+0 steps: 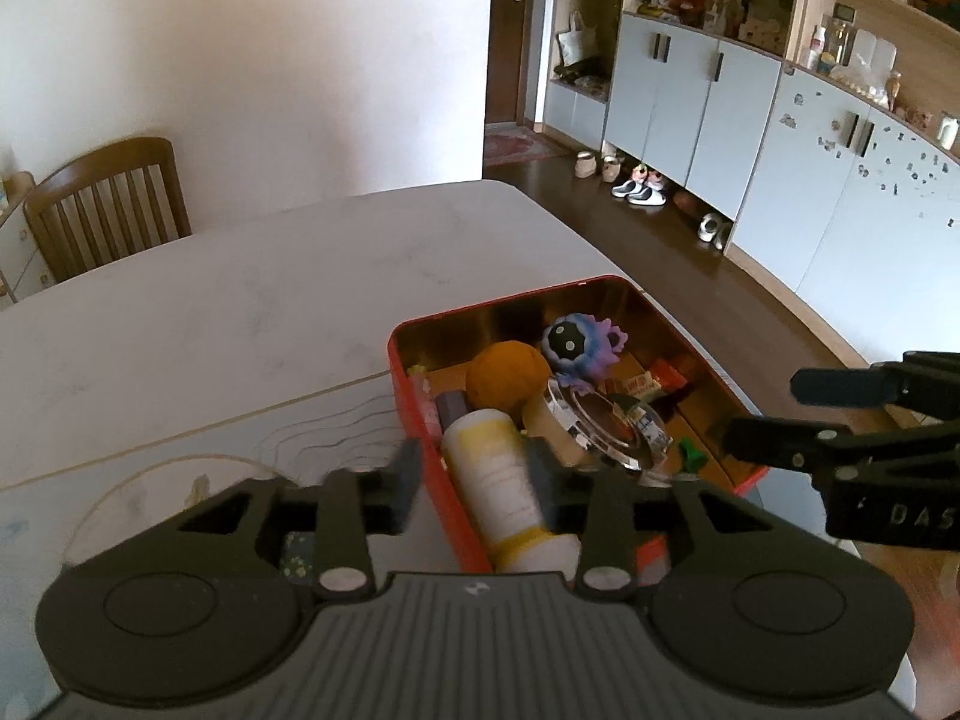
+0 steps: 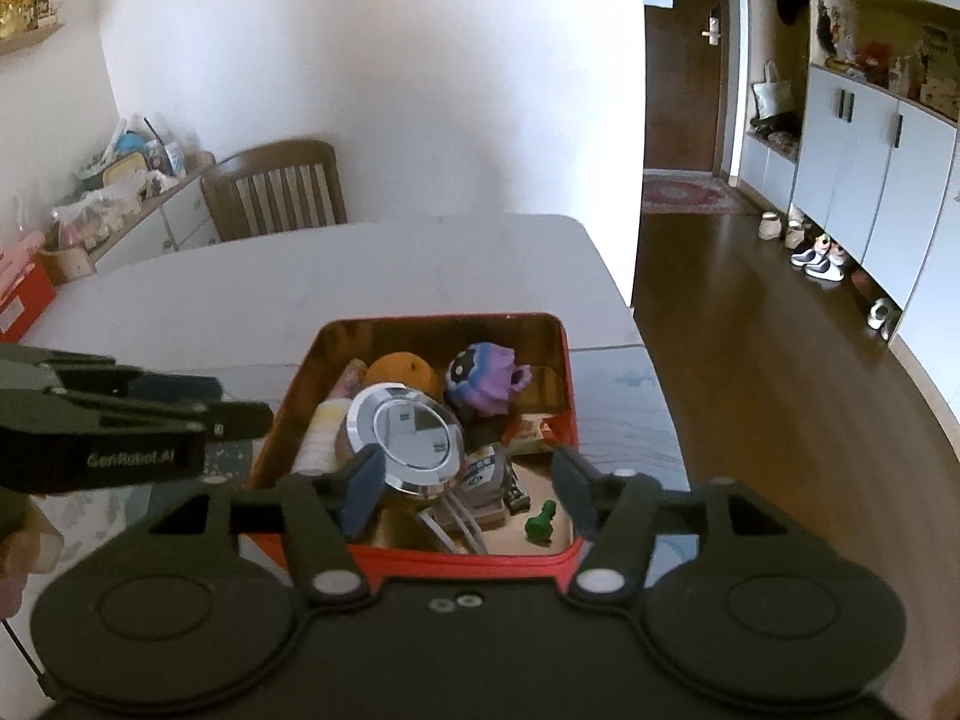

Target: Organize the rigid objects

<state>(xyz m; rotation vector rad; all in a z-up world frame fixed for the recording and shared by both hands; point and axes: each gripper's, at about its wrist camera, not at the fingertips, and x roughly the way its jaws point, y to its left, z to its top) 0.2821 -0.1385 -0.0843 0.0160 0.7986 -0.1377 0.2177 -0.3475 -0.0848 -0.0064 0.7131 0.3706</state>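
Red tin (image 2: 558,372) at lower centre of the right wrist view, on the white bench (image 2: 360,264), packed with a round mirror (image 2: 408,432), orange ball (image 2: 399,375) and purple toy (image 2: 483,381). Right hand-held gripper (image 2: 468,489) above its near edge, parted and empty; left hand-held gripper (image 1: 477,480) likewise parted, empty, straddling a cream bottle (image 1: 501,480).

Black hand-held gripper (image 2: 468,483), silver screws, blue pads (image 2: 364,489)
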